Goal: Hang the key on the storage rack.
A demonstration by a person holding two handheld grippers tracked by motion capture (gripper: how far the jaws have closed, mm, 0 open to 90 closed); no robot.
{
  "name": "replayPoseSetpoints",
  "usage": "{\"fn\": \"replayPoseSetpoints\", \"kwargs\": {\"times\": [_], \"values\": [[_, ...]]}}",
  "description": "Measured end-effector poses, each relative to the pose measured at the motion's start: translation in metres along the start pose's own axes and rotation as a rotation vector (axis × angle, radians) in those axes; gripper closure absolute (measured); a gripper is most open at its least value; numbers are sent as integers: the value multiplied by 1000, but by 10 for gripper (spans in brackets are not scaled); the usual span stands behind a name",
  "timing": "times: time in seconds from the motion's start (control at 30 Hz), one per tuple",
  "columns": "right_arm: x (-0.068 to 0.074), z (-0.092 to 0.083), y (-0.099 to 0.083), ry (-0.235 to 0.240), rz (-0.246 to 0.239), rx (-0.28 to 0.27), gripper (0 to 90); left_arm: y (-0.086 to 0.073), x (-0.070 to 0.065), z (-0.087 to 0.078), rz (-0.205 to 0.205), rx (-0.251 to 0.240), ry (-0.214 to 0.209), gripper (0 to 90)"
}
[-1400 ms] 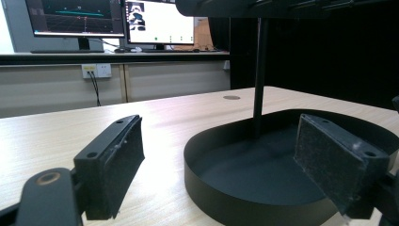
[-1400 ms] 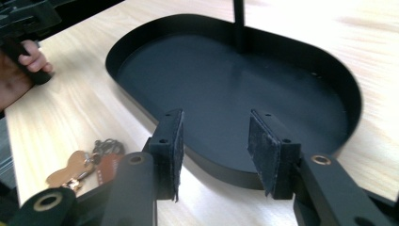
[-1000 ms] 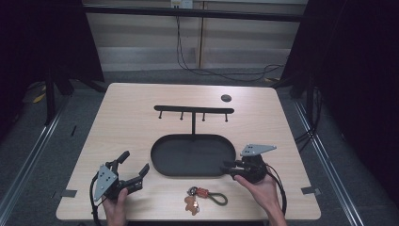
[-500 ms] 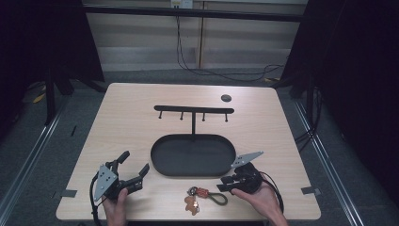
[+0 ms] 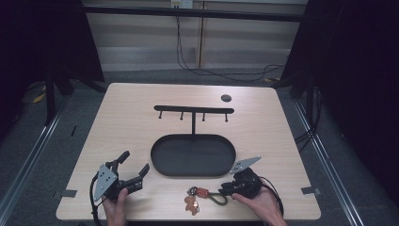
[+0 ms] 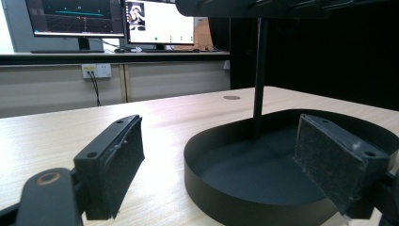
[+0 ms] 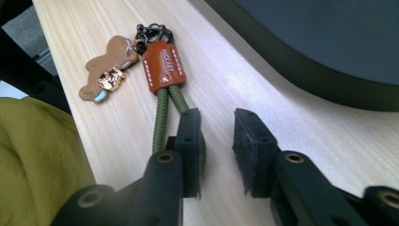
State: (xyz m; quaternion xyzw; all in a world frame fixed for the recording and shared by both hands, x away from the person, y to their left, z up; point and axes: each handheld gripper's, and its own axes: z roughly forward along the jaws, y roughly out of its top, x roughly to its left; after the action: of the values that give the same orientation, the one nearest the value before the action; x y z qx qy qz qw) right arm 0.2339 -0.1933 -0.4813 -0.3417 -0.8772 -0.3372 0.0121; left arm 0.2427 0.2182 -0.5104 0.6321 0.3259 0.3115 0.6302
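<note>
A keyring lies near the table's front edge: a green cord loop, an orange leather tag and a brown bear charm. My right gripper rests low at the cord's right end. Its jaws have just been closing and stand narrowly apart, so it is open. Bare wood shows in the gap, and the cord runs under the left-hand jaw. My left gripper sits at the front left, wide open and holding nothing, facing the black oval tray.
The tray carries a post topped by a bar with several hooks. A small black disc lies at the back right. A yellow-green sleeve sits close beside the right gripper.
My right gripper has come down and moved left from the tray's rim to the cord end of the keyring, tilting as it went. The left gripper has stayed put.
</note>
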Motion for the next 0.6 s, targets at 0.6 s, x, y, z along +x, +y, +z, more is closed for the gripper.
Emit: {"fn": "replayPoseSetpoints", "kwargs": {"times": [0.6], "values": [[13,7,5,-76,-105,122,840,0,0,0,-1,-2,0,159]]}}
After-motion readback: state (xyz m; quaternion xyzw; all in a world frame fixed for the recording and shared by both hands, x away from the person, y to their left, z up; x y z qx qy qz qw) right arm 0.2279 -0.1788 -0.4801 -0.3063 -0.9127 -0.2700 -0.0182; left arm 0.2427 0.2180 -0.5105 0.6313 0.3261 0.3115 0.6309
